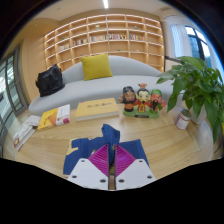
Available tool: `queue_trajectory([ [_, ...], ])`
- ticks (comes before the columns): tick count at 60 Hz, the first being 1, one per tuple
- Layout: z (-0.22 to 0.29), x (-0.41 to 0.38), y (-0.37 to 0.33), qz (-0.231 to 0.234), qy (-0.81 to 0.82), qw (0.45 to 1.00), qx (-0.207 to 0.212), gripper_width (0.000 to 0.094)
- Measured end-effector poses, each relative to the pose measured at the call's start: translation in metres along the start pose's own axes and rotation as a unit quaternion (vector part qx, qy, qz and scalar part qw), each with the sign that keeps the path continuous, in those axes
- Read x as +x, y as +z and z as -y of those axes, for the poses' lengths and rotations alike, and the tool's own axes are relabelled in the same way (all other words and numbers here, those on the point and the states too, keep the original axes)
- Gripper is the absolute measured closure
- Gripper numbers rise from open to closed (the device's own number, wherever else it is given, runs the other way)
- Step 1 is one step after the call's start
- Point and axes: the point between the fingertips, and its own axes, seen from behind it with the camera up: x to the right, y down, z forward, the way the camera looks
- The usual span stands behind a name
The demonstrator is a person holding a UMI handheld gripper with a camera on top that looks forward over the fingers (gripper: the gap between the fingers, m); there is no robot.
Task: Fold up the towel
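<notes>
gripper: fingers closing together, pinching the towel | towel: blue, bunching at lower centre around the fingers, its lower part hidden | table: wooden, lying underneath | sofa: behind, upper centre

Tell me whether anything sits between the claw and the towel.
Nothing visible does. The blue towel lies on the wooden table right at the tips of the claw, spreading to both sides of them. The yellow box, the dolls and the plant all stand beyond the towel.
</notes>
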Motion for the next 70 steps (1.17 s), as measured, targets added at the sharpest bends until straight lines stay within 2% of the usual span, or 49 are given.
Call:
queue_trajectory([
  [3,-0.009,0.028,0.005,-0.023,-0.001,1.000,-0.007,0.0724],
  [7,-0.018,0.063,0.004,-0.052,-0.001,0.999,-0.011,0.0304],
  [8,-0.018,0.069,0.002,-0.057,0.000,0.998,-0.009,0.0232],
  [9,-0.017,0.076,-0.001,-0.063,0.001,0.998,-0.006,0.0168],
  [11,-0.015,0.083,-0.009,-0.071,0.001,0.997,-0.001,0.0098],
  [26,0.003,0.086,-0.109,-0.069,-0.045,0.996,0.042,0.0082],
  [45,-0.031,0.043,-0.245,-0.042,-0.080,0.994,0.060,0.0082],
  [57,-0.058,0.028,-0.292,-0.024,-0.086,0.994,0.061,0.0083],
  [70,-0.070,0.026,-0.310,-0.017,-0.082,0.995,0.058,0.0082],
])
